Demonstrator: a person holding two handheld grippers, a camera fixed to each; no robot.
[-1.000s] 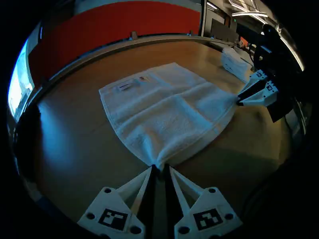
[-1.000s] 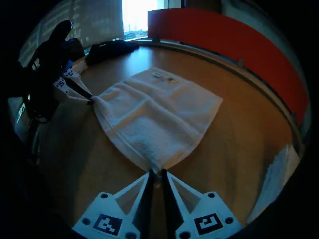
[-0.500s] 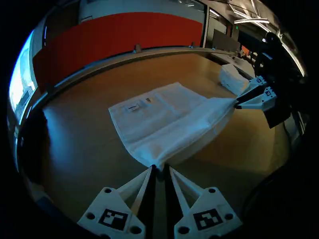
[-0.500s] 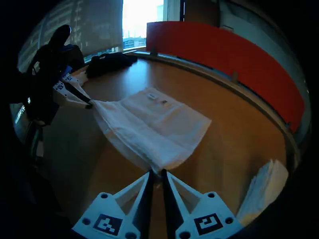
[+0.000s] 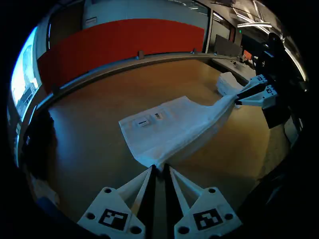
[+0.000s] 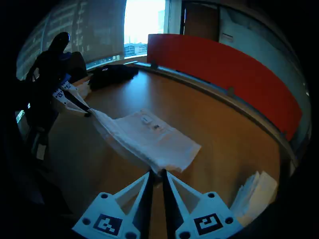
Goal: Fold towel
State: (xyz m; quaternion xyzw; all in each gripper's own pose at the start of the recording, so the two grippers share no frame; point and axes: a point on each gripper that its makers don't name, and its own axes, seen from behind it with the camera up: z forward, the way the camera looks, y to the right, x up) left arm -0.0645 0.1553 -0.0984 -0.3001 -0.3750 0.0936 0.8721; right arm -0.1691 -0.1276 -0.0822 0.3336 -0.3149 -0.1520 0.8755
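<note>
Towel [image 5: 171, 127]: I hold one corner clamped in left gripper [image 5: 159, 168], another in right gripper [image 6: 156, 172]. Far edge lies on table [image 5: 95, 135].

The left gripper [image 5: 159, 169] pinches one corner of the white towel [image 5: 171, 127] between its nearly closed fingers. Farther off, the right gripper [image 5: 238, 101] seems to clamp the neighbouring corner. That edge hangs raised between them, while the far half lies flat on the wooden table [image 5: 91, 131]. A stack of folded white cloths [image 5: 226, 83] sits beyond.
</note>
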